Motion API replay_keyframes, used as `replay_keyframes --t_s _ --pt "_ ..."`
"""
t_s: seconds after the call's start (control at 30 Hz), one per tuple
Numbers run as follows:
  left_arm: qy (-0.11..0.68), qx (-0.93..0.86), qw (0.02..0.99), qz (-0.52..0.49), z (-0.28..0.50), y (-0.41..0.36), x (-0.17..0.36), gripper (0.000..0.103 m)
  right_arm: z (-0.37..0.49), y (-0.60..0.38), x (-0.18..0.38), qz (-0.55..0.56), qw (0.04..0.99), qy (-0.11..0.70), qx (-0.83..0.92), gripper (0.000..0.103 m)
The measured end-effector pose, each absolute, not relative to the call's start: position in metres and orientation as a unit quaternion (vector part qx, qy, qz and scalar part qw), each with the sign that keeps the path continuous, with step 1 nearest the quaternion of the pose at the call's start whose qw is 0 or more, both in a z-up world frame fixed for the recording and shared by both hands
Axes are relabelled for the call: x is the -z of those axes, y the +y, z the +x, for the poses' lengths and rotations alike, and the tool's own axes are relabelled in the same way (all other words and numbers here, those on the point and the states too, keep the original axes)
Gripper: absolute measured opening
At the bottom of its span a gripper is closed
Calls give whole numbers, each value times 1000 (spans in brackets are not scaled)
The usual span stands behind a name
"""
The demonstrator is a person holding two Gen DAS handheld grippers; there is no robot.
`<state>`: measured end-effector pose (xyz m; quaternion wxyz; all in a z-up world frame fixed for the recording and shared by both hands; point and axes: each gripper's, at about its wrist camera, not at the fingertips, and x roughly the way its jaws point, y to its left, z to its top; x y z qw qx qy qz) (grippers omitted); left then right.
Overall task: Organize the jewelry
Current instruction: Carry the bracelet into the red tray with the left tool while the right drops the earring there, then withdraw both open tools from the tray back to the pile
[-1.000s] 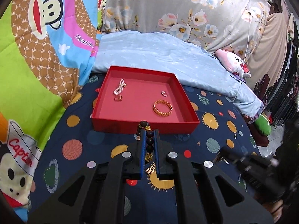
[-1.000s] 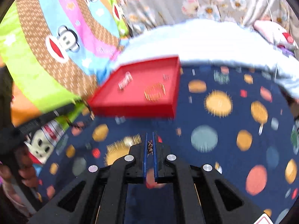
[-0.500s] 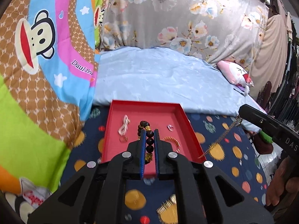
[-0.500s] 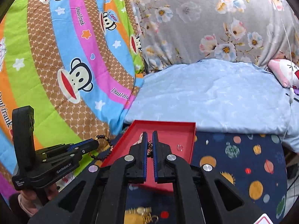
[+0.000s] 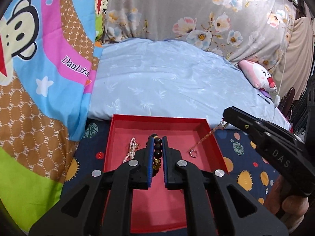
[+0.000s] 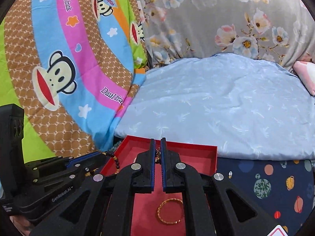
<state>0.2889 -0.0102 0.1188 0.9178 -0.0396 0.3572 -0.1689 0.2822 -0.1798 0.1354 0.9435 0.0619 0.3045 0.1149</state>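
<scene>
A red tray (image 5: pixel 157 120) lies on the dark planet-print bedsheet; it also shows in the right wrist view (image 6: pixel 196 149). My left gripper (image 5: pixel 157 139) is shut on a dark bead bracelet (image 5: pixel 157 149) with a gold charm, held over the tray. My right gripper (image 6: pixel 157 143) is shut on a thin gold chain necklace (image 6: pixel 158 153); in the left wrist view the chain (image 5: pixel 208 135) hangs from the right gripper (image 5: pixel 226 118) into the tray. A pearl string (image 5: pixel 131 150) and a small ring (image 5: pixel 193 153) lie in the tray, as does a gold bangle (image 6: pixel 170 211).
A light blue quilt (image 5: pixel 167 82) lies just behind the tray. A monkey-print blanket (image 5: pixel 39 78) rises at the left, a floral pillow (image 5: pixel 196 15) at the back, and a pink plush (image 5: pixel 258 76) at the right.
Both grippers have moved forward from above the bedsheet to over the tray, each still holding its piece. The chain now hangs into the tray's right side.
</scene>
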Motion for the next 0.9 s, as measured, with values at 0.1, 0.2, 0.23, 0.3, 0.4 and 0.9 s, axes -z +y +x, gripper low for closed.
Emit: replay_keyframes --t_s 0.1,0.2,0.23,0.3,0.4,0.9 --pt "367 166 915 -40 300 -14 -107 8 297 -177 -119 53 941 316 -112 5" --pt "372 152 914 -47 307 -14 -98 44 302 -177 -111 53 940 318 -110 16" --pt "370 148 916 -50 307 -13 -97 53 301 -178 -110 56 941 315 -108 24" --pt "360 144 921 -46 305 -12 -99 53 298 -180 -110 61 942 310 -109 29" --pt "352 137 925 -33 300 -14 -101 53 295 -183 -114 66 944 305 -110 29" --pt "363 128 923 -26 227 -1 -100 53 195 -190 -111 93 935 321 -122 31"
